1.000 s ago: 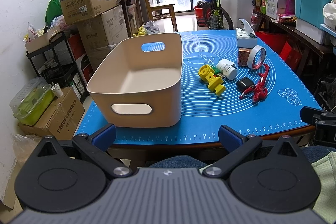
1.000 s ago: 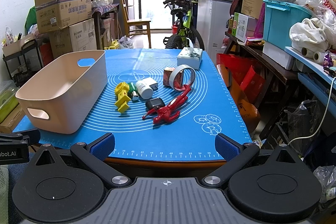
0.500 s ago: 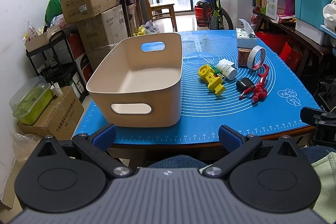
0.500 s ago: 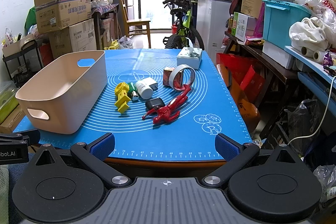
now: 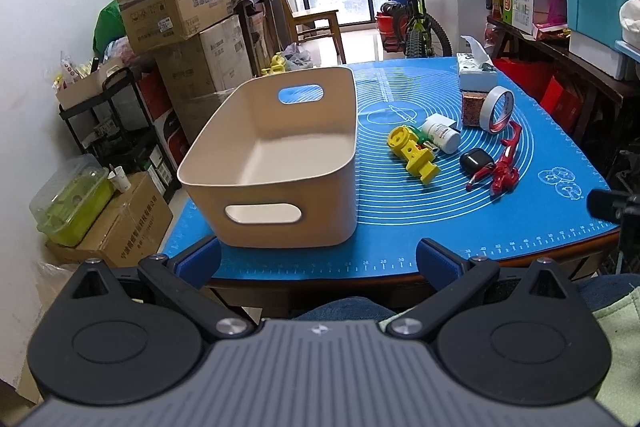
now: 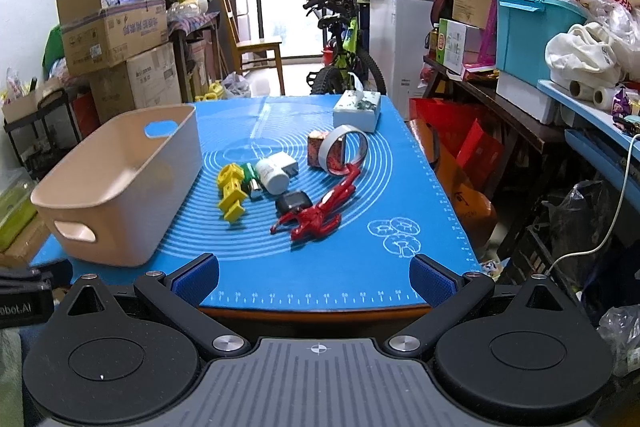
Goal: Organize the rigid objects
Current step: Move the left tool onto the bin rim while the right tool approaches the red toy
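Observation:
An empty beige bin [image 5: 276, 163] [image 6: 120, 183] stands on the left of the blue mat [image 5: 460, 203] [image 6: 320, 267]. To its right lie a yellow toy [image 5: 414, 155] [image 6: 231, 191], a white bottle [image 5: 440, 135] [image 6: 276, 171], a black case [image 5: 476, 159] [image 6: 294, 201], a red figure [image 5: 505, 167] [image 6: 320, 211], a tape roll [image 5: 498, 109] [image 6: 344, 153] and a small brown box [image 5: 472, 107] [image 6: 316, 147]. My left gripper [image 5: 318, 263] is open and empty before the near table edge, facing the bin. My right gripper [image 6: 314, 281] is open and empty at the near edge, short of the red figure.
A tissue box [image 5: 476, 73] [image 6: 358, 111] sits at the mat's far end. Cardboard boxes [image 5: 176, 3] and a rack stand left. A bicycle [image 6: 344, 55] is behind the table. Shelves with a teal crate [image 6: 532, 31] line the right.
The right wrist view has crept slightly forward toward the table. The left view and all objects are unchanged.

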Available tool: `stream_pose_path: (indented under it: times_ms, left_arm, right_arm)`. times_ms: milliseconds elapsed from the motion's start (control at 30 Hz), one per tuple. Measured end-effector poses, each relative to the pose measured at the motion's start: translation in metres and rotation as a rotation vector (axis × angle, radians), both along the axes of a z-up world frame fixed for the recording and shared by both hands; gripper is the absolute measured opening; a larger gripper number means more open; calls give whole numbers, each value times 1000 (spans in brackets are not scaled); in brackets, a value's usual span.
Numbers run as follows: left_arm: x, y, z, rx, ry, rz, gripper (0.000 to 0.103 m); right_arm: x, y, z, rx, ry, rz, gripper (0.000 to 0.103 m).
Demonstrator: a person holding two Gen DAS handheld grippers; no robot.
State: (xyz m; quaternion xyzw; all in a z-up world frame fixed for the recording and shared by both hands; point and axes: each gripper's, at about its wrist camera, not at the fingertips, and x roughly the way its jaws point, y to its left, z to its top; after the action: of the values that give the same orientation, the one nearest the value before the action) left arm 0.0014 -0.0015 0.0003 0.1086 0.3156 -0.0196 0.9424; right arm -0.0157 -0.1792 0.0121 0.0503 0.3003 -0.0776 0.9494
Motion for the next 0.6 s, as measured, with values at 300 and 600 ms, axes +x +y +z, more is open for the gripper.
stream_pose_path:
  times_ms: [300,600]
  left_arm:
    - [50,33,19,-116,44,41,88]
    - [139,92,12,-112,112,161,88]
  right_arm:
    - [36,-7,14,29,-42,-6,101]
    - [110,-18,-5,29,-36,-69,101]
